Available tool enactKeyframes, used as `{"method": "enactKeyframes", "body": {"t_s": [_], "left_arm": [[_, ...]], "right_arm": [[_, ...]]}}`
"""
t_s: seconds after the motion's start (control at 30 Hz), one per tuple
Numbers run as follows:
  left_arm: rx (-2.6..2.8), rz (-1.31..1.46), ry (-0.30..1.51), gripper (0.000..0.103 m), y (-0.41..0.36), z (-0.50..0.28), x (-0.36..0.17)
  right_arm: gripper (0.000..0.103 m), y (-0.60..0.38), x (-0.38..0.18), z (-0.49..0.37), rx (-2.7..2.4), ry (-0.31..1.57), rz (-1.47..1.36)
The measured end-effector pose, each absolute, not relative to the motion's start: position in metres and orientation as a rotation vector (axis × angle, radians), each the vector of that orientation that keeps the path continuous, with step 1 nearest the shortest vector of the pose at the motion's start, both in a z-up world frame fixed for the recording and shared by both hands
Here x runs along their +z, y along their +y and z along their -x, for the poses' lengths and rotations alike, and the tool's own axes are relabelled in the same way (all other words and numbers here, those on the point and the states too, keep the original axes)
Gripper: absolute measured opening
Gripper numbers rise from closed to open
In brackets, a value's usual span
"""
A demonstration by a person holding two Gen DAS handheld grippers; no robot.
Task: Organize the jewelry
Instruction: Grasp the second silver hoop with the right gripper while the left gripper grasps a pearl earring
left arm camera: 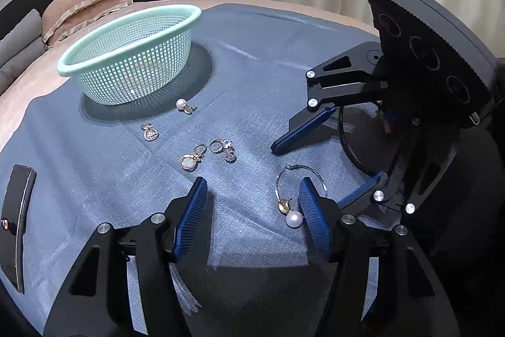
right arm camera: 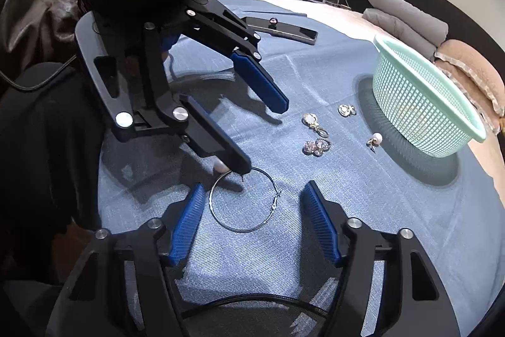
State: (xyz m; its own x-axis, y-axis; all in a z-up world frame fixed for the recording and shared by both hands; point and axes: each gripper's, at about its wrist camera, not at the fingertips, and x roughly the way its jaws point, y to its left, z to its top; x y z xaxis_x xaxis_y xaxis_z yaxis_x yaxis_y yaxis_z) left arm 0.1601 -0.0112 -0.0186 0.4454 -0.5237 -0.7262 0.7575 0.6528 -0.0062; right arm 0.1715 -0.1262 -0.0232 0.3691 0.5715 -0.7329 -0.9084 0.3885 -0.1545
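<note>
Tools both stand wide and hold nothing: the right tool (right arm camera: 249,220) frames the hoop (right arm camera: 244,199) between its two pads, while the left tool (left arm camera: 252,210) has only its right finger (left arm camera: 311,210) just beside the hoop's pearl (left arm camera: 294,219), the wire ring lying off to that side of its gap. Judging by this, the right tool is the better placed, with the hoop flat on the blue cloth (right arm camera: 315,242) directly ahead and its pearl end toward the left tool. Farther out lie the small earrings (right arm camera: 317,146) and, beyond them to the right, the basket (right arm camera: 423,103).
</note>
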Motion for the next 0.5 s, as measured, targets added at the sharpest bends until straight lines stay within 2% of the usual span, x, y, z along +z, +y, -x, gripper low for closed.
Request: {"method": "enactKeyframes", "body": {"t_s": [0.1, 0.2, 0.43, 0.5], "left_arm": [[-0.856, -0.356, 0.754, 0.061, -0.014, -0.152, -0.018], [-0.875, -0.379, 0.747, 0.060, -0.018, -0.147, -0.020], [-0.914, -0.371, 0.785, 0.038, -0.022, -0.149, -0.023], [-0.923, -0.366, 0.800, 0.037, -0.022, -0.150, -0.024]], "right_arm": [[0.044, -0.129, -0.024, -0.171, 1.019, 0.647, 0.604], [0.044, -0.127, -0.023, -0.173, 1.018, 0.649, 0.607], [0.043, -0.129, -0.024, -0.172, 1.017, 0.646, 0.633], [0.043, -0.130, -0.023, -0.172, 1.012, 0.649, 0.638]]}}
